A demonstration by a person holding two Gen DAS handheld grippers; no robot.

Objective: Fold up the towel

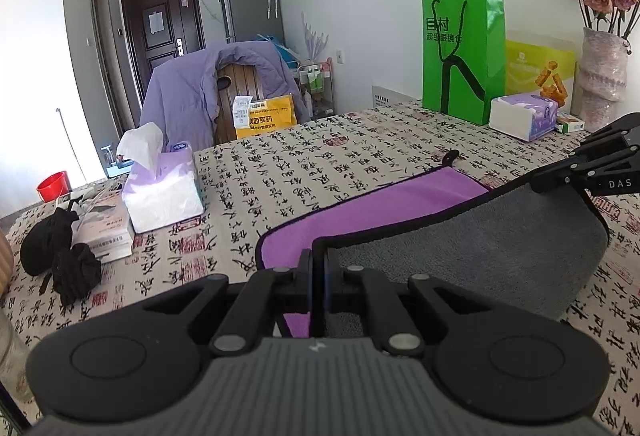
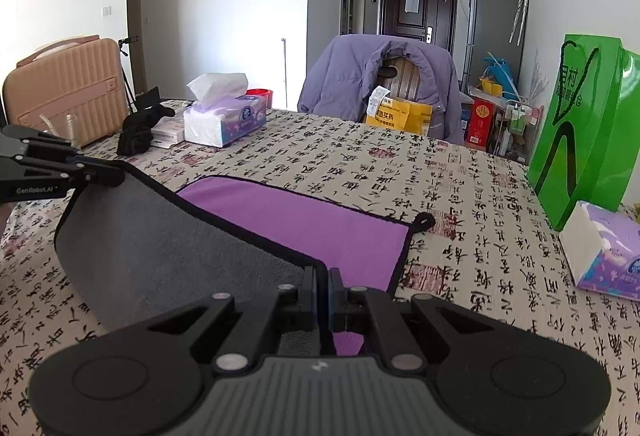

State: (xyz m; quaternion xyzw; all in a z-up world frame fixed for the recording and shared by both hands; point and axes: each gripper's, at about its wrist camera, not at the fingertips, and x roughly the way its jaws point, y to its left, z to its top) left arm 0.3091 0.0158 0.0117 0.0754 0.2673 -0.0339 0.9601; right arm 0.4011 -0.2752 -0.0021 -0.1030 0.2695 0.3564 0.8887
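A towel, purple on one side and grey on the other, lies on the calligraphy-print table. Its near edge is lifted and curls over, grey side up. My left gripper is shut on the towel's near left corner. My right gripper is shut on the near right corner; it also shows at the right of the left wrist view. In the right wrist view the purple side lies flat beyond the raised grey flap, and the left gripper shows at the left. A black hanging loop sits at the far corner.
A tissue box and black cloth sit at the table's left. A green paper bag, another tissue pack and a vase of dried roses stand at the right. A chair with a purple jacket is behind the table.
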